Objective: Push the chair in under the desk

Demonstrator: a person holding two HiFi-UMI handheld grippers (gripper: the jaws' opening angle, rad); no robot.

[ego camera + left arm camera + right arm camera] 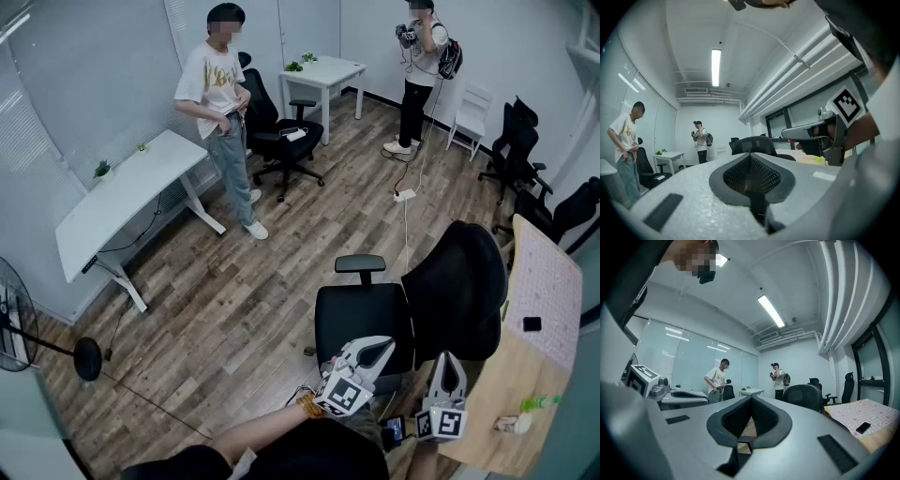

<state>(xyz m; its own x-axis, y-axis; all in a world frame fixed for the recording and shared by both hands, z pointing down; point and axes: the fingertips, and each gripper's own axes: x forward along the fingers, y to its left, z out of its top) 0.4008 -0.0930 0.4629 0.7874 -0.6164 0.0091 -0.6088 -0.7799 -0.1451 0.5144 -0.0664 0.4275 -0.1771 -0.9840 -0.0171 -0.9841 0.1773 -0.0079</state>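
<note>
Left gripper (373, 352): jaws were pressed fully together, holding nothing, pointing level at the chair.
Right gripper (447, 367): jaws were likewise closed and empty, just beside the left one.
Chair (457, 292): black, stood on the wood floor (234, 319), backrest near the tabletop's edge, seat out in the open.
Tabletop (502, 398): wooden, at the right, carrying a pink patterned sheet (544, 286).
Background: two people stood well apart.

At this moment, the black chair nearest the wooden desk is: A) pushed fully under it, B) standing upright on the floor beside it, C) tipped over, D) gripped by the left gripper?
B: the head view shows the black chair upright, its seat wholly out beside the wooden desk.
</note>
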